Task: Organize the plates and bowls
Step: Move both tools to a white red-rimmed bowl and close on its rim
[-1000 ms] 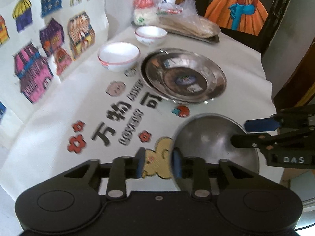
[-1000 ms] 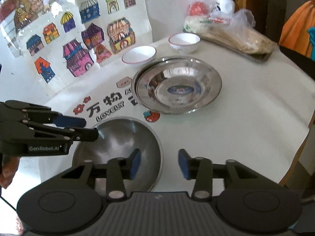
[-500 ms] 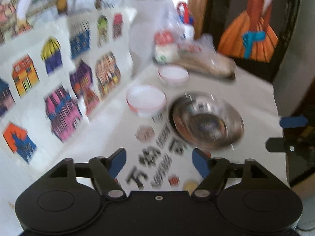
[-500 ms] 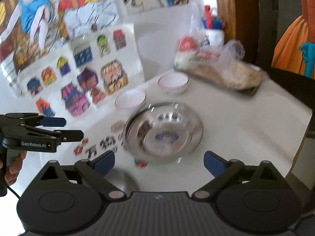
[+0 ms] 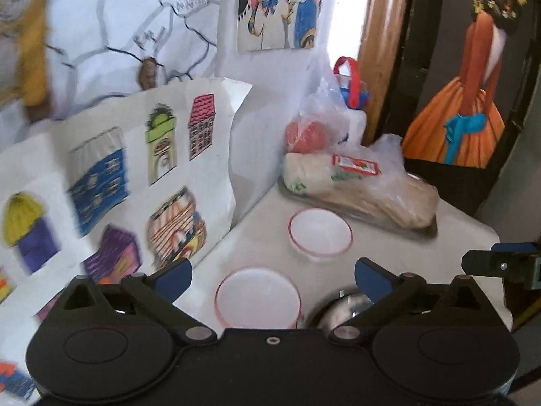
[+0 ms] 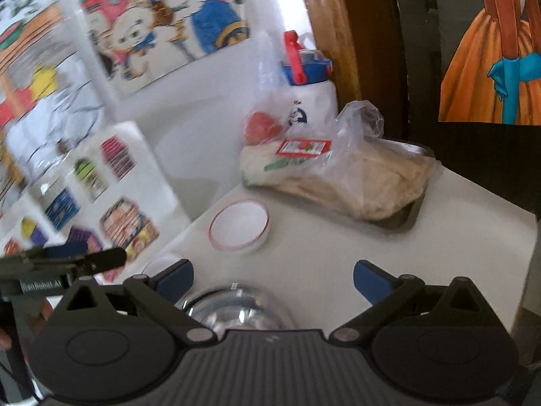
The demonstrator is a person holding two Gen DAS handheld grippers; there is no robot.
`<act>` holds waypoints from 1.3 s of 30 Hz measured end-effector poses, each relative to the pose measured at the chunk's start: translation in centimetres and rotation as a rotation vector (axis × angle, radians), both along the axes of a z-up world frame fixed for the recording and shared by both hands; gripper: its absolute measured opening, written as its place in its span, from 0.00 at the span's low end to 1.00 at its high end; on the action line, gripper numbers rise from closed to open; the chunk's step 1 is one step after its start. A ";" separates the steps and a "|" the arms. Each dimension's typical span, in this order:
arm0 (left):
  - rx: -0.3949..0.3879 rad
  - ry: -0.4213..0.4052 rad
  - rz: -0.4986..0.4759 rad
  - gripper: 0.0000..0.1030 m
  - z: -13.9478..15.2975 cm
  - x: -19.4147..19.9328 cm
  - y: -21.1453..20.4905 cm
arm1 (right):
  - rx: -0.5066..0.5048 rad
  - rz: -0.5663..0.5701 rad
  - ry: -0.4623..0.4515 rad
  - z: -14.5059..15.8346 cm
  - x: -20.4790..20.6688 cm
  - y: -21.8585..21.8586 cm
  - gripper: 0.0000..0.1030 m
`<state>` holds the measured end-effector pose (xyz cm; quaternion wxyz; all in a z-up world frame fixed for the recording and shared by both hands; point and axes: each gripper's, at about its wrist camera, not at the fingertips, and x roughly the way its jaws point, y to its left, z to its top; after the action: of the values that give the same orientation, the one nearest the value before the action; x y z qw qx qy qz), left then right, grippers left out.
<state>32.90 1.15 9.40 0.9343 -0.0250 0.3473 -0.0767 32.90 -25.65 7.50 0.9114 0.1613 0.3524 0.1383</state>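
Two white bowls with red rims stand on the white table: the near bowl [image 5: 257, 299] and the far bowl [image 5: 319, 237], the far one also in the right wrist view [image 6: 238, 225]. A stack of steel plates [image 6: 236, 308] shows only as a shiny rim low in both views [image 5: 345, 308]. My left gripper [image 5: 272, 267] hangs above the near bowl, its jaws opening with nothing between them. My right gripper [image 6: 273, 270] is open and empty above the steel plates. Each gripper appears at the edge of the other's view [image 5: 487, 253] [image 6: 98, 252].
Bagged food [image 5: 358, 193] lies on a metal tray at the table's far end, with a white jug [image 5: 351, 101] behind it. A sheet with coloured houses [image 5: 135, 186] leans along the left wall. The table's right edge [image 5: 487, 233] drops beside a dark door.
Both grippers opened wide and rose, tilting up toward the table's far end. The upturned steel dish that lay between them at the front has dropped out of view.
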 end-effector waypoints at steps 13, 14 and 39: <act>-0.044 0.109 0.006 0.99 -5.9 9.7 -1.6 | 0.113 -0.016 0.164 -7.3 8.8 0.8 1.00; -0.049 0.114 0.007 0.99 -6.2 10.2 -1.6 | 0.121 -0.016 0.168 -7.6 9.2 0.9 1.00; -0.167 0.150 0.044 0.75 -10.6 14.0 -0.5 | 0.079 -0.011 0.160 -9.1 13.7 4.1 0.53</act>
<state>46.89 0.64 -1.21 0.9018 -0.1161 0.4079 -0.0829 46.56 -21.57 -1.59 0.8739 0.2098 0.4176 0.1339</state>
